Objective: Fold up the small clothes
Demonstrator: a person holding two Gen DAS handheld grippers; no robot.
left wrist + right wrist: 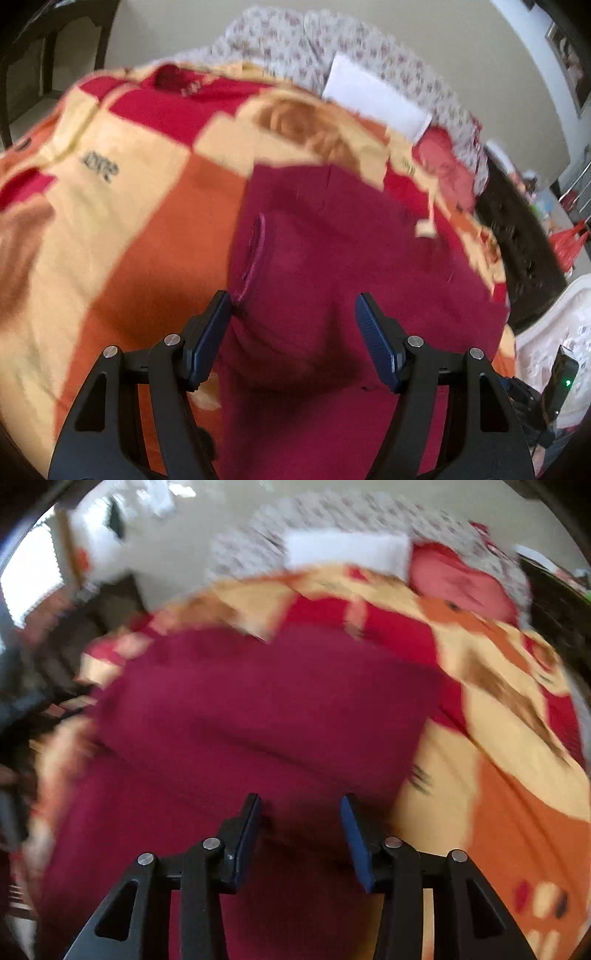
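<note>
A large blanket (122, 206) with red, orange and pale yellow squares covered the bed. Behind the blanket lay a floral sheet (295, 40), and on it a white folded paper (373, 98). Beyond the blanket the floor (461, 55) was pale beige. To the left of the blanket stood a dark wooden chair (33, 62). In the right wrist view, bright daylight came from a window (31, 587) to the left of the blanket.

Bright daylight, heavy motion blur, fisheye-warped edges.
</note>
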